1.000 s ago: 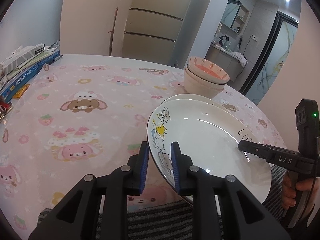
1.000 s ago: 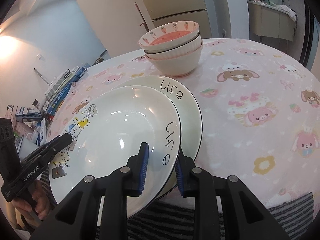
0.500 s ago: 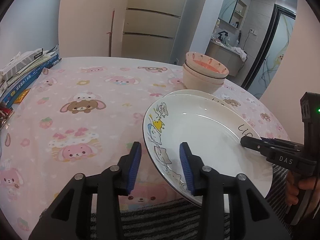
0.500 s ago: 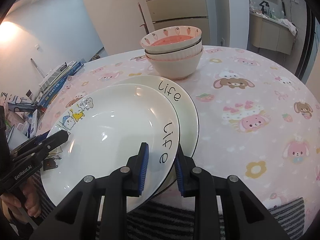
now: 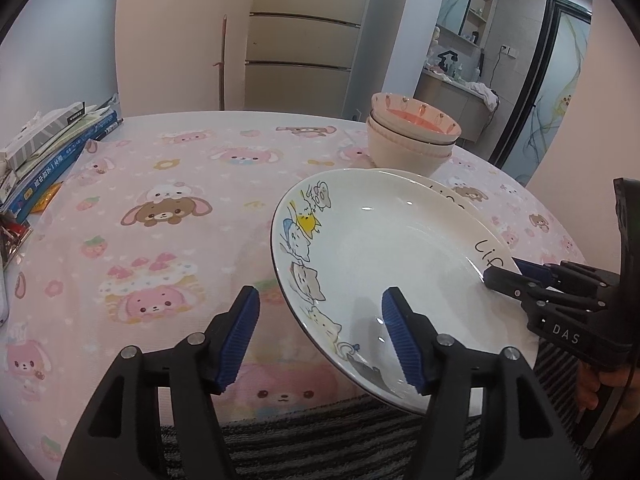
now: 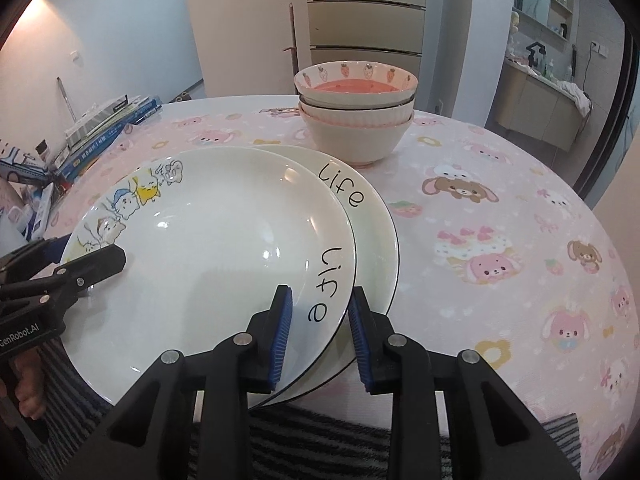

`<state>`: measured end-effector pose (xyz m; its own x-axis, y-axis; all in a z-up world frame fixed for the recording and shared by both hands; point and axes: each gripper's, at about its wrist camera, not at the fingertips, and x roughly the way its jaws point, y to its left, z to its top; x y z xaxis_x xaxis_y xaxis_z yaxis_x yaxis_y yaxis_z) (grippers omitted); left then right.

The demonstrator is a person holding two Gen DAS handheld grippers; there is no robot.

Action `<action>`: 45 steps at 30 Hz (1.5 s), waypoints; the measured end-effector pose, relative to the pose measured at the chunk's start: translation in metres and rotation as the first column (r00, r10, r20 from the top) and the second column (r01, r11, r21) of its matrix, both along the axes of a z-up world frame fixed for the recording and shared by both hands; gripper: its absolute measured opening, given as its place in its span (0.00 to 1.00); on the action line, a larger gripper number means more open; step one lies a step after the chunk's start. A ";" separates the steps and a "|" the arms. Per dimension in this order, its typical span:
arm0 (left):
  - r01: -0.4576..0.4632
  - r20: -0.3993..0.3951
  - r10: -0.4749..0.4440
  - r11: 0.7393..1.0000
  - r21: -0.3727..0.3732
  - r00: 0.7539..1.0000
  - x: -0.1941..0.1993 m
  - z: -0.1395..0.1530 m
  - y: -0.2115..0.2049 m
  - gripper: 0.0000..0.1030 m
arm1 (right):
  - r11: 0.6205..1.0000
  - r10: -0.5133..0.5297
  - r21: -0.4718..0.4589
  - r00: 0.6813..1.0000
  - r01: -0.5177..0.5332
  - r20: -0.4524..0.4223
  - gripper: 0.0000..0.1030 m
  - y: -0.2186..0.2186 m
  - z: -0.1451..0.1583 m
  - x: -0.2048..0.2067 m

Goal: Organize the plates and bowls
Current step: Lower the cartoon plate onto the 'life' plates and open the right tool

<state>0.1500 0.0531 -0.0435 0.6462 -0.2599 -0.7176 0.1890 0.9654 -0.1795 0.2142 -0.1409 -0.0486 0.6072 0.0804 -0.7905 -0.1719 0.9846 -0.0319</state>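
A white plate with cartoon cats and the word "life" (image 5: 392,248) (image 6: 208,240) lies on top of a second "life" plate (image 6: 372,224) at the near edge of the table. My left gripper (image 5: 320,332) is open, its fingers astride the cat-side rim without touching it. My right gripper (image 6: 320,320) is shut on the top plate's rim at the word "life". Behind the plates stands a stack of three bowls (image 5: 412,136) (image 6: 356,108), the top one pink inside.
The round table has a pink cartoon-animal cloth (image 5: 160,208) (image 6: 500,220). Books and boxes (image 5: 48,148) (image 6: 100,128) are piled at its far left edge. A striped cloth (image 5: 320,440) lies below the near edge.
My left gripper has opened, let go of the plate's cat-side rim and drawn back a little. My right gripper still grips the "life" side.
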 end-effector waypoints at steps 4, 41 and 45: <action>-0.007 0.012 0.007 1.000 0.008 1.000 -0.002 0.002 0.000 0.63 | 1.000 0.016 -0.010 1.000 -0.016 0.005 0.40 0.003 0.000 -0.002; -0.036 0.064 0.036 0.999 -0.002 0.997 -0.008 0.009 0.002 0.19 | 0.995 -0.028 0.102 0.998 0.022 0.050 0.59 -0.024 0.013 0.001; 0.040 0.019 -0.039 0.999 -0.023 0.999 -0.001 0.002 -0.005 0.15 | 0.993 -0.034 0.116 0.999 0.030 0.036 0.50 -0.025 0.011 0.002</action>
<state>0.1485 0.0484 -0.0414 0.6479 -0.3021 -0.6993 0.2303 0.9527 -0.1982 0.2158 -0.1662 -0.0378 0.6404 0.1495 -0.7533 -0.1409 0.9871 0.0761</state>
